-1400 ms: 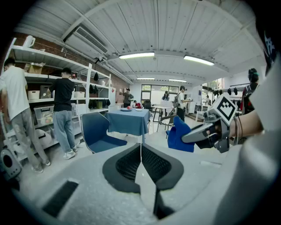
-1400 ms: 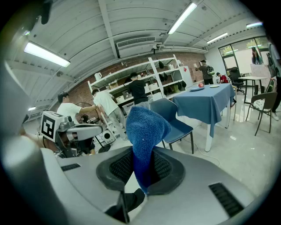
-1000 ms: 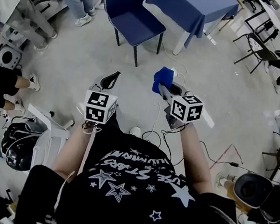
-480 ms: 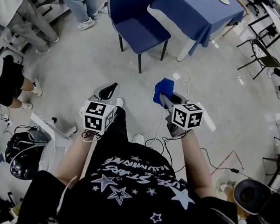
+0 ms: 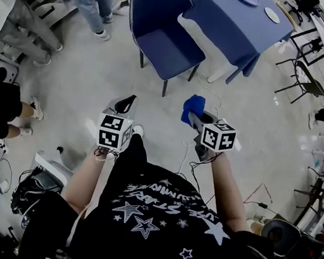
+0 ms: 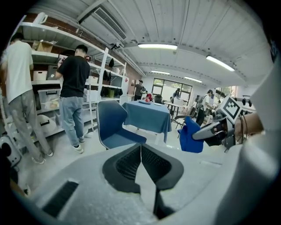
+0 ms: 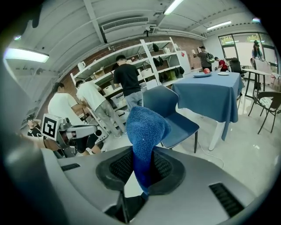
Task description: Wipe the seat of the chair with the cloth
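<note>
The left gripper [image 5: 125,102] is hanging with its jaws pressed together on nothing. Ahead, the blue chair [image 5: 172,53] is sitting lower and nearer in the head view than a second ago, so the person is probably walking up to it; its seat is not yet being touched. The right gripper [image 5: 196,118] is clamping the blue terry cloth [image 5: 193,105], well short of that seat, with the blue-draped table [image 5: 232,24] standing just beyond.

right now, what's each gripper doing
Left gripper: closed, empty.
Right gripper: closed on the cloth.
</note>
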Demonstrator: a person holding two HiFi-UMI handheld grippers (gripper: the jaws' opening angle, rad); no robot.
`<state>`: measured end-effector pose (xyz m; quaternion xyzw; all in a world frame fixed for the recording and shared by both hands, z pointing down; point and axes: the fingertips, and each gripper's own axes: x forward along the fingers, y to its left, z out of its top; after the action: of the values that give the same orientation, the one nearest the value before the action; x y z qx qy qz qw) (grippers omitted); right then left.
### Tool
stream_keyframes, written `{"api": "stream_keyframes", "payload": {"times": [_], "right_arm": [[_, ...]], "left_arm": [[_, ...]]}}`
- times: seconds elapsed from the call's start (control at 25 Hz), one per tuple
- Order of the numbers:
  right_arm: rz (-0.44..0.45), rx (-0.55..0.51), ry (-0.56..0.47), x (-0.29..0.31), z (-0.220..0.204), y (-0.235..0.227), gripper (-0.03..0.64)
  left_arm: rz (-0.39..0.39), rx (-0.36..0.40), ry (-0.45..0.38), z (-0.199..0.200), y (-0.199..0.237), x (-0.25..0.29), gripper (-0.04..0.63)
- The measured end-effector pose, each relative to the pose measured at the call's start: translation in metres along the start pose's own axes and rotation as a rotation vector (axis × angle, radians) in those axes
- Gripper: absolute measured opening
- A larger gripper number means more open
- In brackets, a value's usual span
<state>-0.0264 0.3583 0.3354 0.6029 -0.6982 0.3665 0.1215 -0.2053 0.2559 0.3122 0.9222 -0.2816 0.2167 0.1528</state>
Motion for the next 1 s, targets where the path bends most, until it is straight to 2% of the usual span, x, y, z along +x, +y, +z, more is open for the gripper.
{"api": "stream_keyframes", "payload": {"times": [0.2, 0.4, 0.52, 0.8, 1.0], "right_arm": [[-0.013, 0.055, 0.006, 0.058, 0.042, -0.001, 0.071], [-0.040, 0.069, 0.021, 0.102, 0.068, 0.006, 0.071], [-0.051, 0.083, 0.022, 0.118, 0.077, 0.009, 0.071], [-0.089, 0.109, 0.061, 0.129, 0.077, -0.028, 0.072], [-0.061, 0.117, 0.089, 0.159, 0.095, -0.069, 0.072]], "left_arm": [[-0.016, -0.030, 0.004, 0.023, 0.051, 0.034, 0.021], [-0.040, -0.053, 0.031, 0.024, 0.096, 0.055, 0.021], [-0.063, -0.042, 0.053, 0.025, 0.114, 0.067, 0.021], [-0.076, -0.027, 0.083, 0.034, 0.111, 0.101, 0.021], [-0.022, -0.055, 0.097, 0.043, 0.113, 0.128, 0.021]]}}
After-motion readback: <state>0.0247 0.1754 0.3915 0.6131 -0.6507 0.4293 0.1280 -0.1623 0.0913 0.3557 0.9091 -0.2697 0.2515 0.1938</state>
